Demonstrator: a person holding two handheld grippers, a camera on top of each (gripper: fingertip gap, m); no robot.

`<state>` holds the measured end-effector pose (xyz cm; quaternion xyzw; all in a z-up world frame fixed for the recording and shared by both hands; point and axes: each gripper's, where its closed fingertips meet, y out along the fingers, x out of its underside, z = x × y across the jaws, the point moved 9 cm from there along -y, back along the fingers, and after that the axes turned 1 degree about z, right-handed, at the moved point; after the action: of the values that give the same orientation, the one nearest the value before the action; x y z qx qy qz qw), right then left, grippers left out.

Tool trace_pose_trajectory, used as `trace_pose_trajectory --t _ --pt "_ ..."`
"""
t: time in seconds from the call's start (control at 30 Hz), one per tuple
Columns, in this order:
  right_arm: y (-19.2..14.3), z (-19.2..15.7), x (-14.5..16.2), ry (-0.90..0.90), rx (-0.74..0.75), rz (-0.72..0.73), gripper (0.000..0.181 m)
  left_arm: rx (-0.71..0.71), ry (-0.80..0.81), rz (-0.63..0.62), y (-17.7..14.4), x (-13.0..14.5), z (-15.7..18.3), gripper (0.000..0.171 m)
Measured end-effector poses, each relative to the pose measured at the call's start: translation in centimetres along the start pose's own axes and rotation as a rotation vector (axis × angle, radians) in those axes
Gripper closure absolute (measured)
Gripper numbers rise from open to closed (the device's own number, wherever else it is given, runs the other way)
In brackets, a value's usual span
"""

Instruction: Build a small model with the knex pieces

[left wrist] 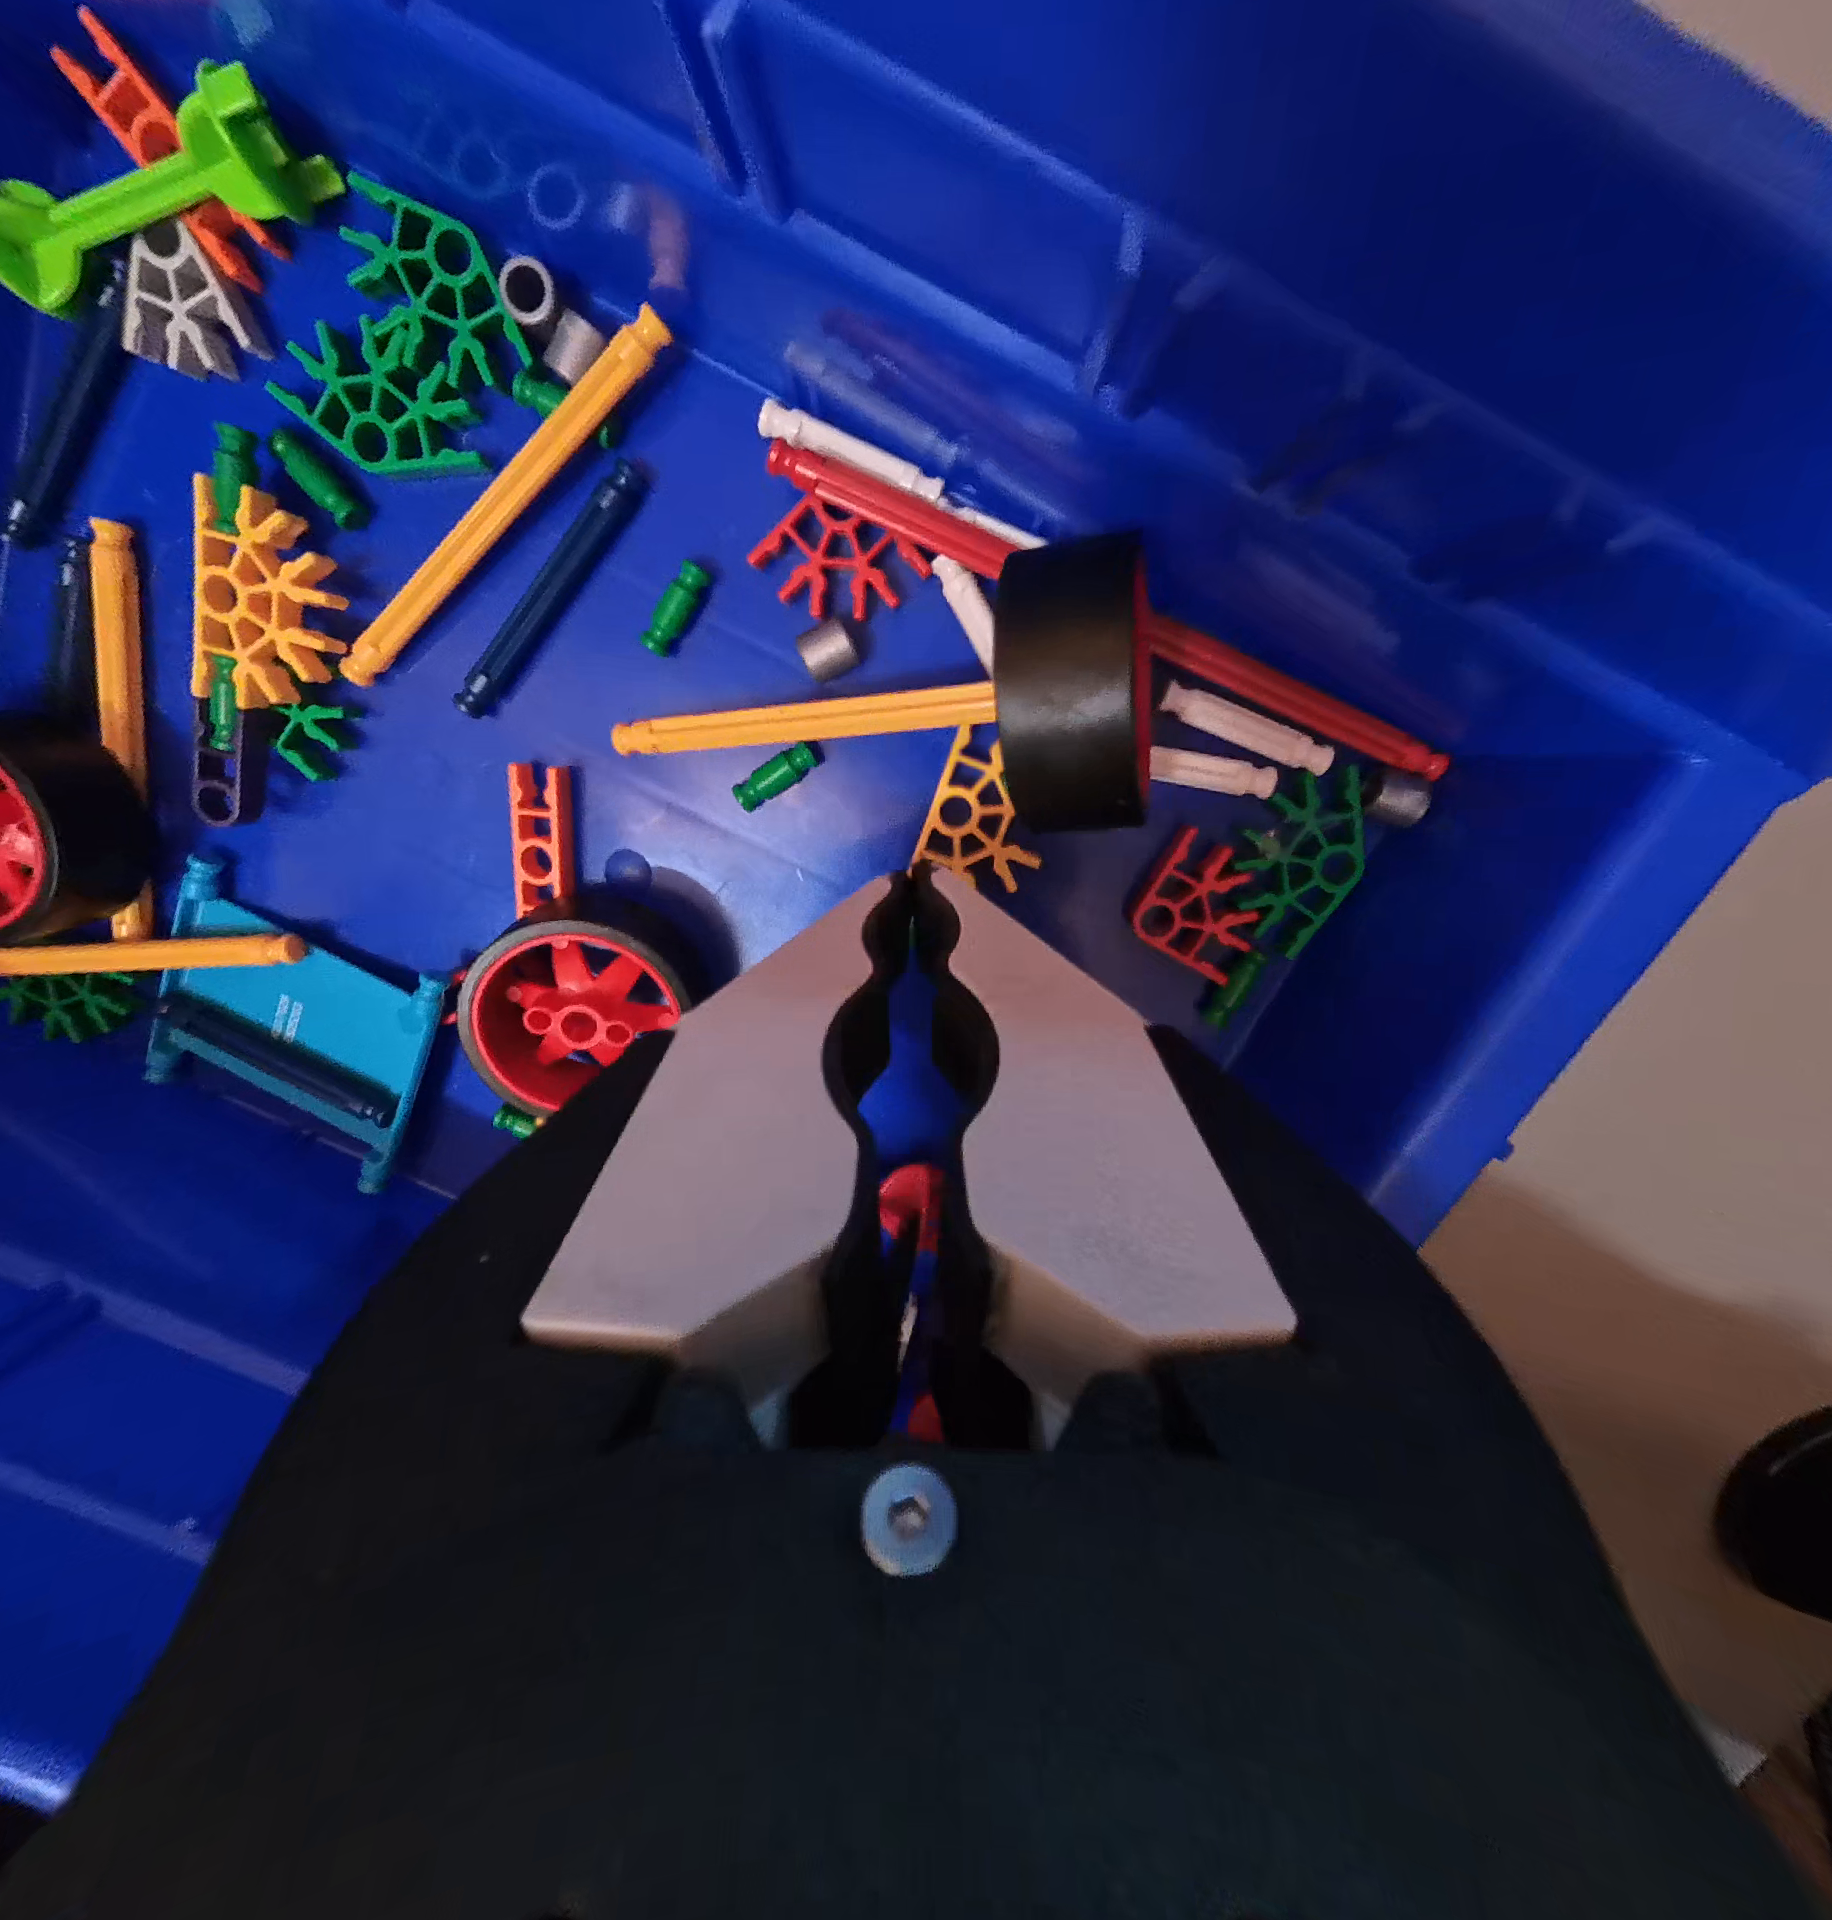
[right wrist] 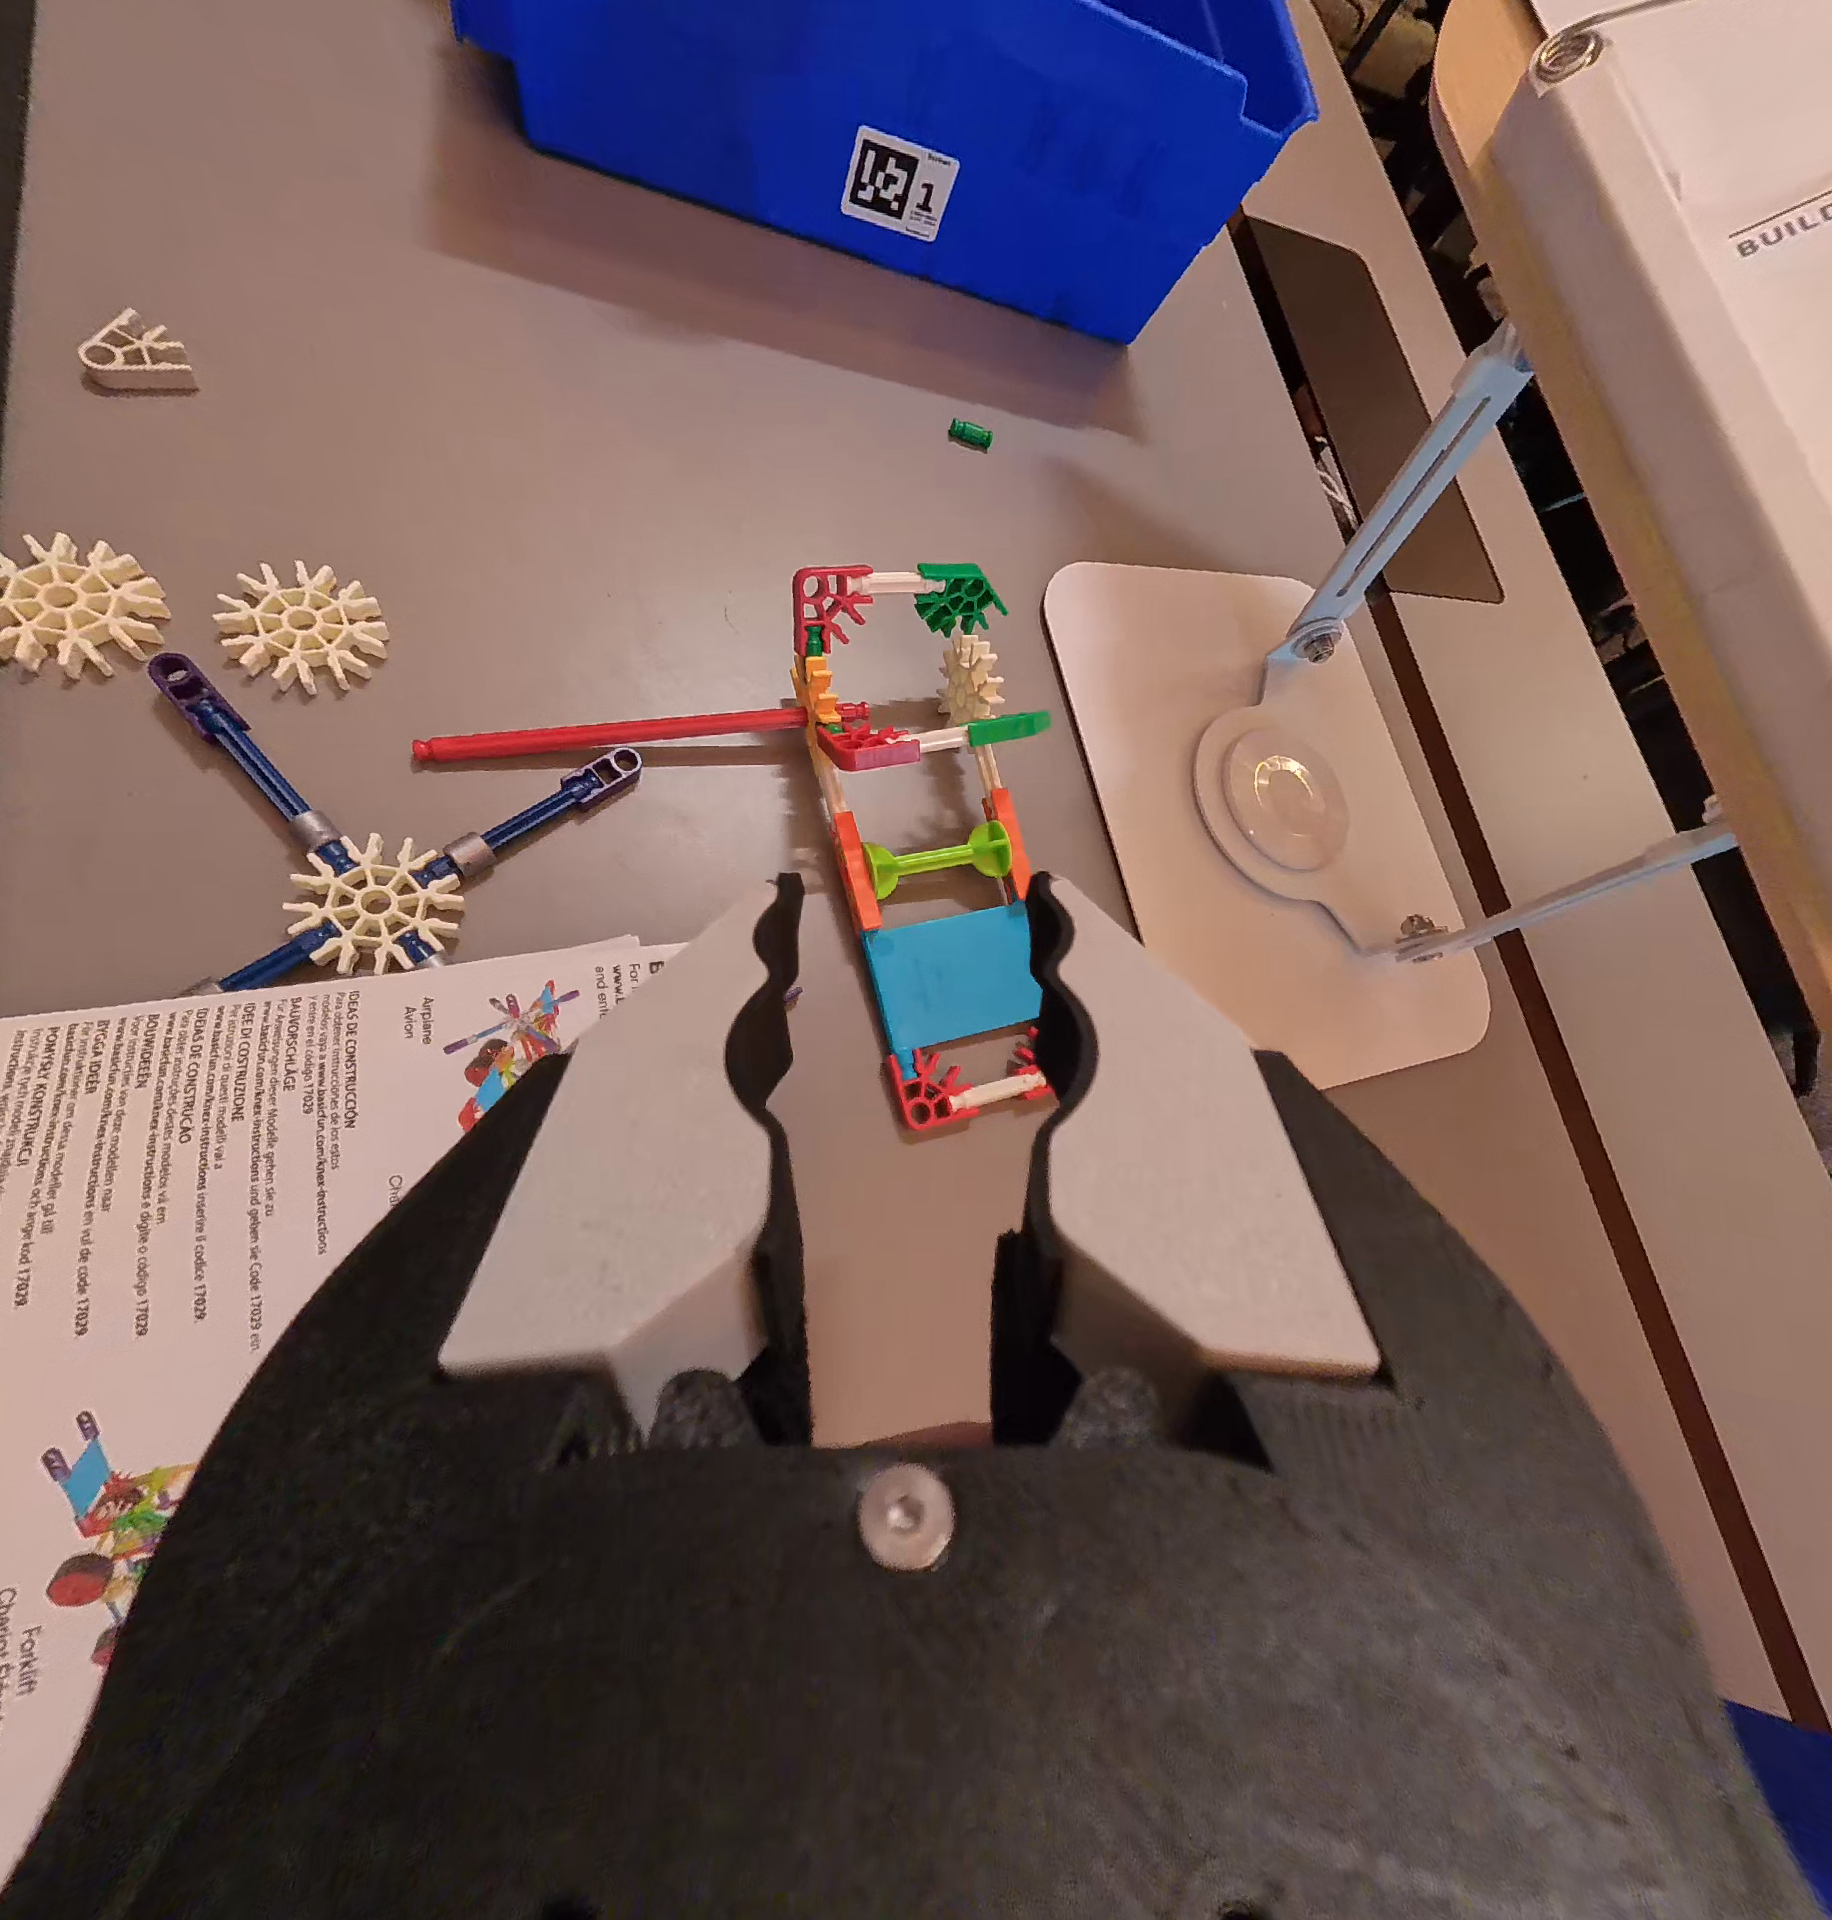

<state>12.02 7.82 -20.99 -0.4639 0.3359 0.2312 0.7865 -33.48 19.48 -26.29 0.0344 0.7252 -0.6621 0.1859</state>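
My left gripper [left wrist: 912, 883] hangs over a blue bin [left wrist: 1514, 436] full of loose construction-toy pieces, its jaws shut tip to tip. A red piece shows through the gap between the jaws; I cannot tell if it is held. Nearest the tips are a yellow connector [left wrist: 969, 821], a black wheel [left wrist: 1073, 681] on a yellow rod [left wrist: 798, 720], and a red-spoked wheel [left wrist: 569, 1013]. My right gripper [right wrist: 912, 883] is open above a grey table [right wrist: 579, 436]. A partly built rod-and-connector frame [right wrist: 917, 831] with a cyan panel [right wrist: 948, 982] lies between its fingers, close to the right finger [right wrist: 1063, 966].
On the table are white snowflake connectors [right wrist: 299, 623], a blue-rod cross with a white hub [right wrist: 372, 904], a red rod [right wrist: 611, 732], a green peg [right wrist: 971, 433], a grey connector [right wrist: 135, 351] and a printed leaflet [right wrist: 164, 1195]. The blue bin [right wrist: 891, 104] stands behind; a white stand base [right wrist: 1276, 810] sits right. The green peg [right wrist: 971, 433] sits 15 centimeters or so from the ends of my left fingers.
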Motion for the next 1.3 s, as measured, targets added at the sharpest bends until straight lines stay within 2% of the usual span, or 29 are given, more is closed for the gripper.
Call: trace_pose_trajectory --t 0.3,0.33,0.37,0.4,0.43,0.53,0.67,0.77,1.3 --pt "-0.1 0.0 0.0 -0.003 0.007 -0.001 0.138 -0.044 0.025 -0.003 -0.3 0.1 0.2 0.171" --pt "-0.2 0.0 0.0 -0.002 0.008 0.0 0.139 -0.044 0.02 0.004 -0.3 0.1 0.1 0.166" --pt "-0.2 0.0 0.0 -0.002 0.008 0.0 0.138 -0.035 0.013 0.013 -0.3 0.0 0.1 0.154" --pt "-0.2 0.0 0.0 -0.002 0.007 -0.001 0.138 -0.024 0.007 0.019 -0.2 0.0 0.1 0.134" --pt "-0.2 0.0 0.1 -0.001 0.007 -0.002 0.138 -0.004 0.001 0.023 -0.2 0.0 0.2 0.125" --pt "-0.1 -0.1 0.1 -0.003 0.003 -0.004 0.138 0.024 -0.008 0.011 0.5 0.1 0.3 0.118" --pt "-0.1 -0.1 0.2 -0.003 0.001 -0.005 0.138 0.046 -0.026 0.009 1.1 0.0 0.2 0.121" --pt "0.0 -0.1 0.3 -0.002 -0.003 -0.007 0.138 0.037 -0.029 0.018 1.1 -0.2 -0.1 0.147" --pt "0.4 -0.1 0.7 0.005 -0.013 -0.014 0.138 -0.059 0.018 0.019 -0.2 -0.1 0.5 0.148"
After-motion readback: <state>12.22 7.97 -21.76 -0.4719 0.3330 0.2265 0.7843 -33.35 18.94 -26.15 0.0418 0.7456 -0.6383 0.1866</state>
